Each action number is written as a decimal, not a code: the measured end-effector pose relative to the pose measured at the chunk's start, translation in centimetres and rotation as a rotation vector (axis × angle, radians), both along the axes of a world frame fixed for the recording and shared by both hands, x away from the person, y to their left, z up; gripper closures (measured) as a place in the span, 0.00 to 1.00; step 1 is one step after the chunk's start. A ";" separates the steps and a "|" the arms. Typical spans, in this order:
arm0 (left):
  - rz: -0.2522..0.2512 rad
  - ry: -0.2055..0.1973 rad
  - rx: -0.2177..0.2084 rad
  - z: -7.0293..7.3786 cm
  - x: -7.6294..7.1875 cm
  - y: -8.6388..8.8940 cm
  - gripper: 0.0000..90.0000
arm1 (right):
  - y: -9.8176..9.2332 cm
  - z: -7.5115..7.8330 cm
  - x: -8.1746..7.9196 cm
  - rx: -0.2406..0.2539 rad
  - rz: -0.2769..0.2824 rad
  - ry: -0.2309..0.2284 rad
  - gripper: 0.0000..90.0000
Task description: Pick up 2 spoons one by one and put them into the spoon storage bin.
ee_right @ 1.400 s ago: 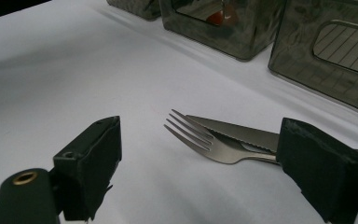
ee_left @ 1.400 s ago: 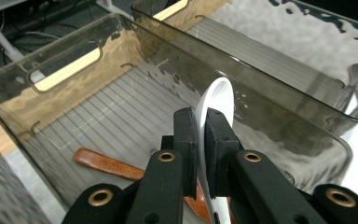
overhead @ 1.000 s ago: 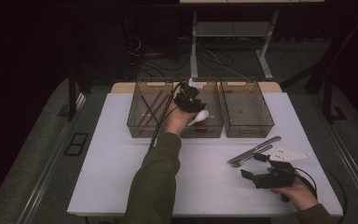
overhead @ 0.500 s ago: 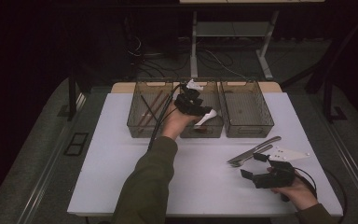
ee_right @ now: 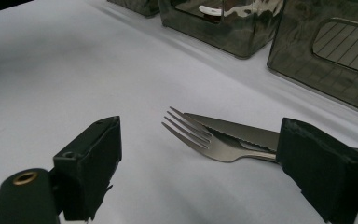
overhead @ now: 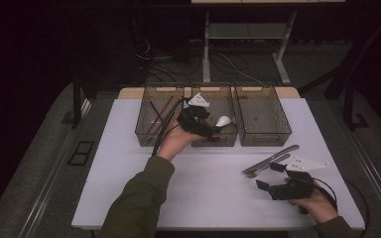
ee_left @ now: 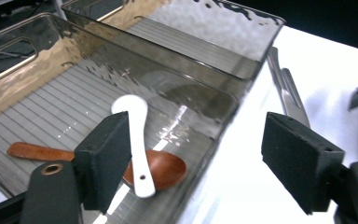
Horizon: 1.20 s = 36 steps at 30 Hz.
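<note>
Knife (ee_right: 242,131) handle behind right fingers (ee_right: 324,168)

Dark room, grey floor (overhead: 39,163), cables under a metal-legged desk (overhead: 243,34) behind.

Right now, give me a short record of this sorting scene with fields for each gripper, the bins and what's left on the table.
left gripper: open, fingers just opened, nothing between them, above the middle bin
middle bin contents: white spoon lying across wooden spoon
left bin: brown sticks
right gripper: open, near the fork and knife
table: white
</note>
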State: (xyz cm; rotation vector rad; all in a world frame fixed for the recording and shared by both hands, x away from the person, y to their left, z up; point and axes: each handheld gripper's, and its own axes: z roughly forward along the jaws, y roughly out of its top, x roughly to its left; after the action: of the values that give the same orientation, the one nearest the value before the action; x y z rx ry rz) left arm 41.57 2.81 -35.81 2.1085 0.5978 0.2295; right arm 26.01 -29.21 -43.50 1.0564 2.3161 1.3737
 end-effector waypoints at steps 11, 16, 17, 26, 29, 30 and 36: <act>-0.035 -0.012 -0.002 -0.4 -3.7 2.1 0.12 | -0.1 -0.1 0.0 -0.004 -0.004 0.006 0.16; -0.024 0.004 -0.006 -1.4 -5.4 3.4 0.03 | 0.0 -0.1 0.0 -0.004 -0.007 0.014 0.16; -0.016 0.003 -0.008 -1.6 -5.7 3.7 0.02 | -0.1 -0.1 0.0 -0.006 -0.007 0.007 0.16; 0.016 0.002 -0.028 -3.8 -8.9 6.8 0.00 | -0.2 -0.1 0.1 -0.008 -0.013 0.007 0.16; 0.012 -0.008 -0.020 -4.4 -9.9 7.6 0.00 | -0.2 -0.1 0.1 -0.009 -0.013 0.007 0.16; 0.014 -0.010 -0.013 -4.5 -10.2 7.9 0.00 | -0.2 -0.1 0.0 -0.010 -0.012 0.006 0.16; 0.028 -0.014 -0.041 -5.5 -11.8 9.6 0.00 | -0.1 0.0 0.0 -0.009 -0.012 -0.009 0.16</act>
State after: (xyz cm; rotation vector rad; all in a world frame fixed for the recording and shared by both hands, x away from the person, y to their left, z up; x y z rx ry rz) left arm 29.75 12.45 -41.30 2.0585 0.6189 0.2451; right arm 25.98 -29.35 -43.47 1.0576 2.3035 1.3591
